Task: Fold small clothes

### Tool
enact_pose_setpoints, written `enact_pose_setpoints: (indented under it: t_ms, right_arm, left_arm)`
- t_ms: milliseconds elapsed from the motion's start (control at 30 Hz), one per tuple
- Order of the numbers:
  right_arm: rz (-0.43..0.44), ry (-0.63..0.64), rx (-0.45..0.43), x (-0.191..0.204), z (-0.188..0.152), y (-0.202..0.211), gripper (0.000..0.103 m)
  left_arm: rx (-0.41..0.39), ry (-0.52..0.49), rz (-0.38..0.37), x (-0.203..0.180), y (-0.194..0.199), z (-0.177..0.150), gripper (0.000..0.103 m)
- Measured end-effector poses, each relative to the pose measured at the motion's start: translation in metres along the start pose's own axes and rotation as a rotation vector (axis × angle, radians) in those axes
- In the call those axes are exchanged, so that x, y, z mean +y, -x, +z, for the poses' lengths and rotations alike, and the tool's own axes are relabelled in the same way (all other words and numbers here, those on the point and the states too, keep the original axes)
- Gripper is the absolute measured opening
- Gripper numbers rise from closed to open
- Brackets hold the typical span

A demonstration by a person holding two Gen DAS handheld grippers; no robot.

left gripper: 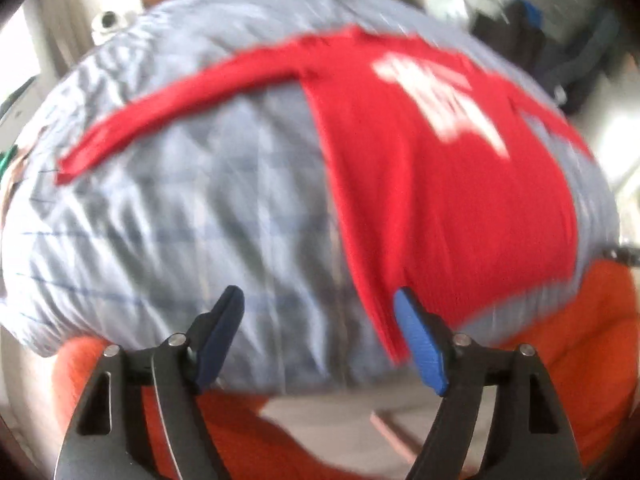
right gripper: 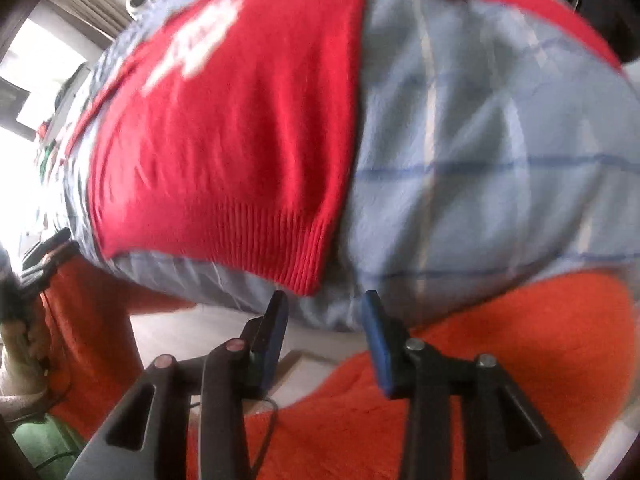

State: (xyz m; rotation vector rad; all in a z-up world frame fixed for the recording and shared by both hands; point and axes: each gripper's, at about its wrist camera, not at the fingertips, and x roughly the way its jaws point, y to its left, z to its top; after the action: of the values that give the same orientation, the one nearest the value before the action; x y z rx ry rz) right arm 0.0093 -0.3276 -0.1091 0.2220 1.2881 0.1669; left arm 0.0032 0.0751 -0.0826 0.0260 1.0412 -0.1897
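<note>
A small red long-sleeved sweater (left gripper: 440,184) with a white print lies flat on a light blue checked cloth (left gripper: 200,220). Its left sleeve (left gripper: 168,108) stretches out to the left. My left gripper (left gripper: 320,300) is open and empty, near the sweater's lower left hem corner. In the right wrist view the sweater (right gripper: 224,152) fills the upper left, with its ribbed hem toward me. My right gripper (right gripper: 326,304) is open and empty, just below the hem's right corner (right gripper: 308,280). Both views are blurred by motion.
The checked cloth (right gripper: 500,160) covers a raised surface over an orange blanket (left gripper: 580,340), which also shows in the right wrist view (right gripper: 480,360). Dark bags (left gripper: 560,52) stand at the far right. The other gripper (right gripper: 44,256) shows at the right wrist view's left edge.
</note>
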Motion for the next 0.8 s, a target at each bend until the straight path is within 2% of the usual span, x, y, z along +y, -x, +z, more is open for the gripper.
enact_pose_setpoints:
  t_ms: [133,200,267,367,433,533,633,800]
  right_arm:
    - [0.034,-0.150,-0.227,-0.053,0.038,0.042,0.038]
    - [0.058,-0.308,-0.351,-0.098,0.054,0.063,0.038]
    - [0.130,-0.505,-0.469,-0.150,0.063,0.078,0.038]
    - [0.161,-0.736,-0.566,-0.206,0.065,0.082,0.038]
    - [0.219,-0.869,-0.576,-0.236,0.066,0.076,0.038]
    - [0.297,-1.023,-0.586,-0.265,0.065,0.056,0.038]
    - [0.338,-1.118,-0.611,-0.278,0.065,0.041,0.038]
    - [0.340,-1.198,-0.678,-0.292,0.072,0.033,0.039]
  left_arm:
    - [-0.087,0.147,0.028,0.029,-0.006,0.024,0.081]
    - [-0.119,0.206,0.056,0.041,-0.012,0.024,0.081]
    - [-0.147,0.251,0.112,0.055,-0.022,0.019,0.081]
    - [-0.171,0.297,0.236,0.072,-0.036,0.011,0.081]
    - [-0.151,0.331,0.283,0.085,-0.039,0.008,0.081]
    - [-0.151,0.400,0.274,0.104,-0.039,0.006,0.081]
    - [-0.129,0.413,0.283,0.106,-0.044,0.005,0.081]
    - [-0.117,0.375,0.299,0.097,-0.048,0.004,0.081]
